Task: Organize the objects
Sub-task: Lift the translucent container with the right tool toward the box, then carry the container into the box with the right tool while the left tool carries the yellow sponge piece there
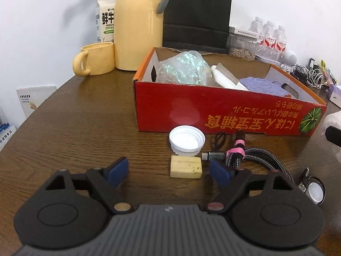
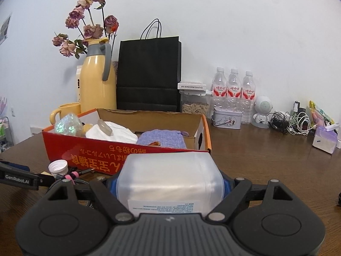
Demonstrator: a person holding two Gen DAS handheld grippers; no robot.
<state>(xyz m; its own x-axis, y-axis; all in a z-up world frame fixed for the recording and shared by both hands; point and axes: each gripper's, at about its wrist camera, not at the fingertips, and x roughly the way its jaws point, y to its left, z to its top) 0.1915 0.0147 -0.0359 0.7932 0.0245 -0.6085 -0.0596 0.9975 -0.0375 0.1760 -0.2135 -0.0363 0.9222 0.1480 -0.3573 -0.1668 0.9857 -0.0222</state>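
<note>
Translucent plastic jar sits gripped in right fingers; left fingers gape around a yellow block.

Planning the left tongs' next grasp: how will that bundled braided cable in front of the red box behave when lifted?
The braided cable probably lifts as one bundle, since a pink tie binds its loops. The untied run curving off right would likely droop and drag. Its woven sheath looks grippy rather than slippery, and it should feel light.
</note>
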